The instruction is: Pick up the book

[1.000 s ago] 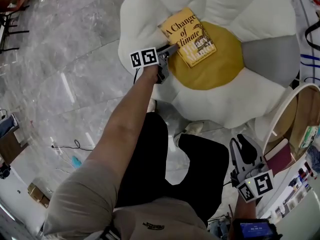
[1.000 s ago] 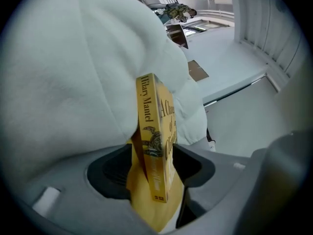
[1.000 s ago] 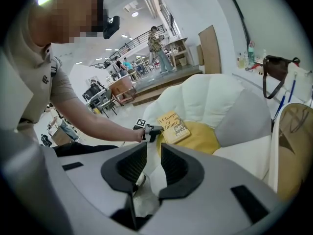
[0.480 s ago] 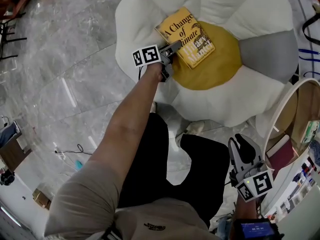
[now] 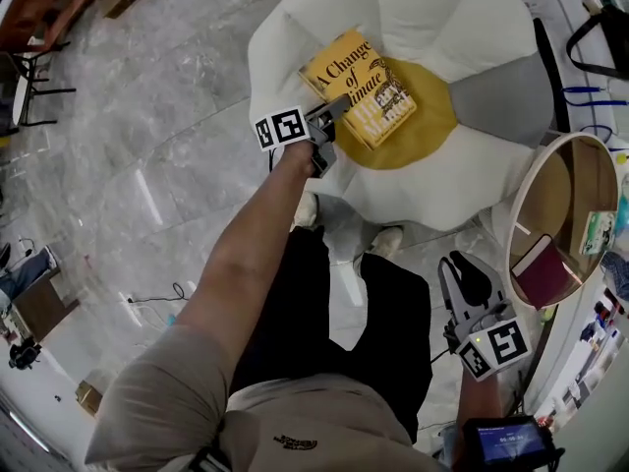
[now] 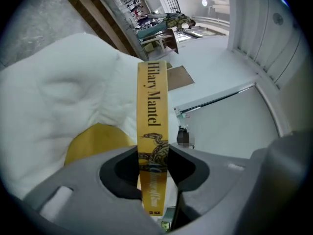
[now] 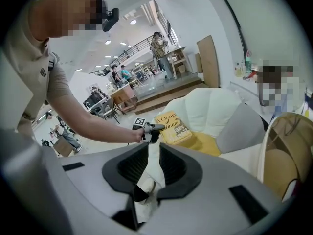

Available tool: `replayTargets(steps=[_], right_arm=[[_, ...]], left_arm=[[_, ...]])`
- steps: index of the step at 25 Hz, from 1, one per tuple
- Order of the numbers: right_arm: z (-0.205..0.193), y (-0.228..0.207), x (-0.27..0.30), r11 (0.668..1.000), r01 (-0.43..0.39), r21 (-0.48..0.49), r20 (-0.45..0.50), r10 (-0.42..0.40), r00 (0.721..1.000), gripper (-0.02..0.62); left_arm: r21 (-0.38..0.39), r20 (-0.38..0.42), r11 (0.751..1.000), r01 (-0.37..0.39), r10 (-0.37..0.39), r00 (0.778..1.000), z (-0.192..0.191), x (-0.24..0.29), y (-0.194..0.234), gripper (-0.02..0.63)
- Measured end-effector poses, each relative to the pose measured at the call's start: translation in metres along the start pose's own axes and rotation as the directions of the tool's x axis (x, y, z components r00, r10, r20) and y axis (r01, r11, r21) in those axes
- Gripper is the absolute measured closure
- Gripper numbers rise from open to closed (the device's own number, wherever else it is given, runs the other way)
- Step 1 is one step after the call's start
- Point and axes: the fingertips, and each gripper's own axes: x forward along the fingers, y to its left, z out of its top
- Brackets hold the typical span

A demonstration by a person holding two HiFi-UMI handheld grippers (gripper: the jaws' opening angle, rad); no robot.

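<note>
You wore khaki short-slv shirt, blk trousers; left gripper & right gripper grey w/ b&w marker cubes.

Edge-on in the left gripper view: only the spine of the book, cover out of sight. Lower spine sunk between the jaws of the left gripper; small print there too fine to read. From the head view, near corner covered by that gripper. Top of the cushion cut off by the upper edge. Far-off people too small to tell apart.
</note>
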Motion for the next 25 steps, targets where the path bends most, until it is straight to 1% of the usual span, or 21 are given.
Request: replayTargets(steps=[5,11,18,25], right_arm=[[0.036,0.022,-0.051,1.0,0.001,-0.002,0.036,-0.001,0.999,0.538],[0.073,0.047,-0.114,1.0,0.018,-0.021,0.074,-0.016,0.997,0.557],[0.092,0.077,-0.188,0.999,0.022,-0.04,0.114,-0.018,0.993,0.565],[0.115,0.099,-0.243,0.995,0.017,-0.094,0.169,-0.001,0.986,0.566]], left_arm=[[0.007,-0.016,1.0,0.008,-0.008,1.0,-0.007,-0.035,-0.078,0.46],[0.006,-0.025,0.999,0.039,-0.039,0.999,-0.017,-0.076,-0.174,0.46],[-0.015,-0.002,0.994,0.105,-0.105,0.994,-0.04,-0.128,-0.288,0.46],[-0.02,0.034,0.986,0.167,-0.166,0.985,-0.061,-0.182,-0.392,0.46]])
